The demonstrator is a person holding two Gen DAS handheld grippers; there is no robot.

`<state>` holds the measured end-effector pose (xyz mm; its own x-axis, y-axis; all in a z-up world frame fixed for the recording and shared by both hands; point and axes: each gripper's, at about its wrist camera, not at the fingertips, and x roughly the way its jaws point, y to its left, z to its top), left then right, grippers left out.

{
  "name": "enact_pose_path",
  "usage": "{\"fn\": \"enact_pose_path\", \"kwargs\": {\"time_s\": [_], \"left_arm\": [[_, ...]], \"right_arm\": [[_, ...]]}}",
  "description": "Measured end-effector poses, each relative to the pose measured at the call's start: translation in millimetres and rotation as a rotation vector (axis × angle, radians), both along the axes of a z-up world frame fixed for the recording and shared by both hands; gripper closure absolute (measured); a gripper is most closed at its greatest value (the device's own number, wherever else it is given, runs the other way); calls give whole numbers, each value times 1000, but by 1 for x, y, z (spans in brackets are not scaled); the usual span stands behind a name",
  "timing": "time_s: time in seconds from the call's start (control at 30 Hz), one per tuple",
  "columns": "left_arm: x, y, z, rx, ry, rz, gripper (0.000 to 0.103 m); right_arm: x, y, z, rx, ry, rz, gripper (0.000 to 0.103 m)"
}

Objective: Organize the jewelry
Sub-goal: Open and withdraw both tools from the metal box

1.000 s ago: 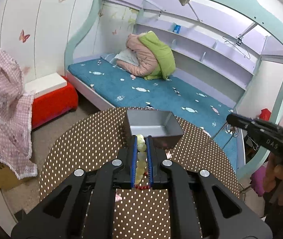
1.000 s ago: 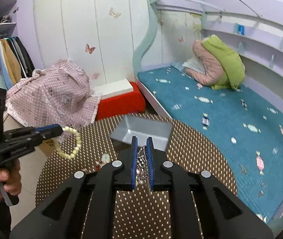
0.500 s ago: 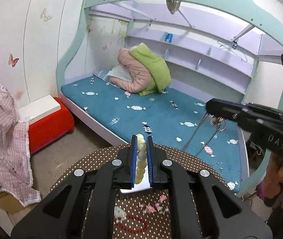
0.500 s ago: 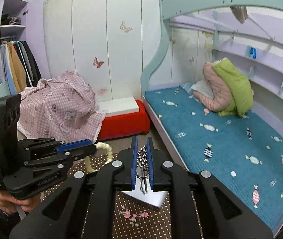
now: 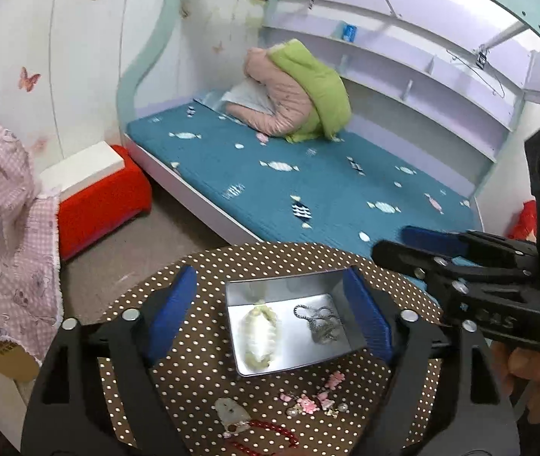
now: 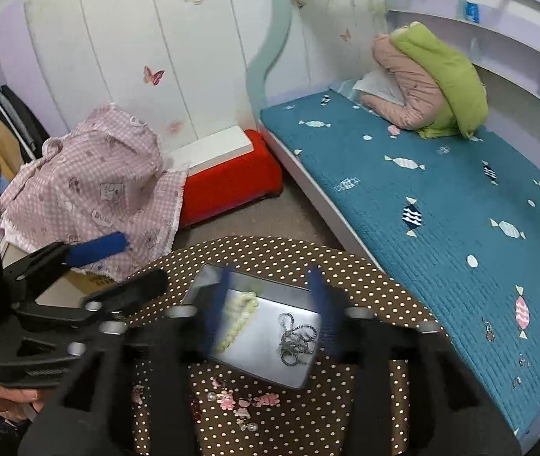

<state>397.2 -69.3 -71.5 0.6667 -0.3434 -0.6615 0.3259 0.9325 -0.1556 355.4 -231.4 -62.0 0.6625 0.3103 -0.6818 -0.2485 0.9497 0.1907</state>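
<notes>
A grey metal tray [image 5: 270, 288] [image 6: 209, 277] stands on the round brown dotted table [image 5: 193, 372] [image 6: 292, 254]. A pale green bead bracelet [image 5: 262, 336] [image 6: 237, 319] and a silver chain necklace [image 5: 321, 323] [image 6: 294, 336] lie in the tray. My left gripper [image 5: 270, 307] is open and empty above the tray. My right gripper [image 6: 270, 304] is open, blurred by motion, also above the tray. A red bead bracelet [image 5: 266, 435] with a pale pendant [image 5: 233, 412] and pink flower pieces [image 5: 315, 399] [image 6: 243, 401] lie on the table in front of the tray.
A bed with a blue mattress [image 5: 308, 182] stands behind the table. A red stool [image 5: 102, 197] and a pink checked cloth [image 5: 0, 228] are at the left. The right gripper's body [image 5: 498, 285] is at the right of the left wrist view.
Both grippers have opened. The bead bracelet and the silver chain have dropped from them into the tray. Both cameras now look down at the table.
</notes>
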Motion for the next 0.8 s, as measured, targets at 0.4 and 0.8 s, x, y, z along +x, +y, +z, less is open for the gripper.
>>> {"fn": "enact_pose_path", "kwargs": {"time_s": [0.4,0.8], "left_arm": [[-51,36,26,39,-116,170,6],[-117,60,44,92,-243,264,5]], "right_arm": [[-34,-20,20,47,-100,-121,7],[-105,-18,36,11,-211,-185,7]]}}
